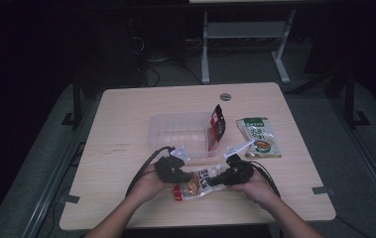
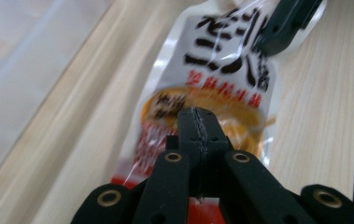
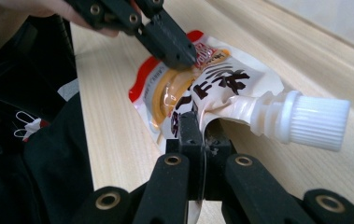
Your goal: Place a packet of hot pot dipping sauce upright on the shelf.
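Spout pouch [image 1: 197,183] held at near table [image 1: 126,129] edge, pinched at both ends: left gripper [image 2: 198,122] clamped on printed bottom, right gripper [image 3: 194,126] clamped beside white cap [image 3: 317,121], likely for two-handed carry toward clear tray [image 1: 175,130].

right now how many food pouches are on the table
3: a spouted pouch at the near edge, held by both grippers; a red pouch propped upright in the clear tray; a green pouch flat to the tray's right.

Probably lab or office: dim room, wooden table [image 1: 126,124], height-adjustable desk frame [image 1: 245,39] behind, floor cables [image 1: 151,64].
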The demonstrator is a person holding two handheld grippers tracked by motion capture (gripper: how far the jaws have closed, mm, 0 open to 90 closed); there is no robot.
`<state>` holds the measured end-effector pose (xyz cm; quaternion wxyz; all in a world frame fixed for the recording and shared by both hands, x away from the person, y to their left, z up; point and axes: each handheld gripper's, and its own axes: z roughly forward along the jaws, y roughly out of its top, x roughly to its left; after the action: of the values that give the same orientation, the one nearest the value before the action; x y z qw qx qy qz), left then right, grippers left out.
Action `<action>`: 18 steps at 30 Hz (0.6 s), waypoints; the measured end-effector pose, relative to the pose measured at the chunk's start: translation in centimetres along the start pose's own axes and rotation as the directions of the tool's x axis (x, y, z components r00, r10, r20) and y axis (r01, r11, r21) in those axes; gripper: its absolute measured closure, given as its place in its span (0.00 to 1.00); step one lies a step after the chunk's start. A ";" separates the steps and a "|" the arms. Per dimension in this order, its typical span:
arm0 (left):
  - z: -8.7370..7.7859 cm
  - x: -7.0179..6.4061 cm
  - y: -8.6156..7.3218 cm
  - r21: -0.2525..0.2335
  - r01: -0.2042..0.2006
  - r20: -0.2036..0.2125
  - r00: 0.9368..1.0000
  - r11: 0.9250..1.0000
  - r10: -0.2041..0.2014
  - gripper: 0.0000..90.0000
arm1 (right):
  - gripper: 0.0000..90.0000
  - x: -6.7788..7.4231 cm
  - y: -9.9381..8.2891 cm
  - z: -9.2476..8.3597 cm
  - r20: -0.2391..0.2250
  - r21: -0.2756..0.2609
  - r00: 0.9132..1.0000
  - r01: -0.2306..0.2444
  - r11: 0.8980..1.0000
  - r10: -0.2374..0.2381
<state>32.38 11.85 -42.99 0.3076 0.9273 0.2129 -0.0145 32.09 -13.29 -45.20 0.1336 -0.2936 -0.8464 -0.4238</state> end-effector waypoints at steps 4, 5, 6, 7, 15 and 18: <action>-1.8 0.0 -1.1 -0.018 0.007 -0.020 1.000 1.000 -0.008 1.00 | 1.00 0.4 0.1 -0.5 -0.019 -0.019 0.999 0.026 0.999 -0.027; -2.0 -0.1 -1.5 -0.028 0.012 -0.023 1.000 1.000 -0.013 1.00 | 1.00 0.5 0.2 -0.6 -0.022 -0.022 0.999 0.026 0.999 -0.026; -2.2 -0.2 -1.8 -0.027 0.010 -0.024 1.000 1.000 -0.011 1.00 | 1.00 0.6 0.2 -0.7 -0.026 -0.032 0.999 0.036 0.999 -0.036; -2.4 -0.2 -2.2 -0.022 0.005 -0.023 1.000 1.000 -0.005 1.00 | 1.00 0.7 0.3 -0.8 -0.030 -0.029 0.999 0.036 0.999 -0.037; -1.8 -0.4 -2.5 -0.024 0.010 -0.003 1.000 1.000 -0.011 1.00 | 1.00 1.5 0.9 -1.9 -0.060 -0.083 0.995 0.071 0.994 -0.076; -1.2 -0.6 -2.3 -0.026 0.006 0.001 1.000 1.000 -0.006 1.00 | 1.00 1.8 1.0 -2.3 -0.085 -0.110 0.993 0.078 0.991 -0.087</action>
<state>30.77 13.94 -43.25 0.3199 0.9225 0.2156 -0.0132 31.20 -13.96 -42.26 0.1380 -0.2457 -0.8271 -0.4863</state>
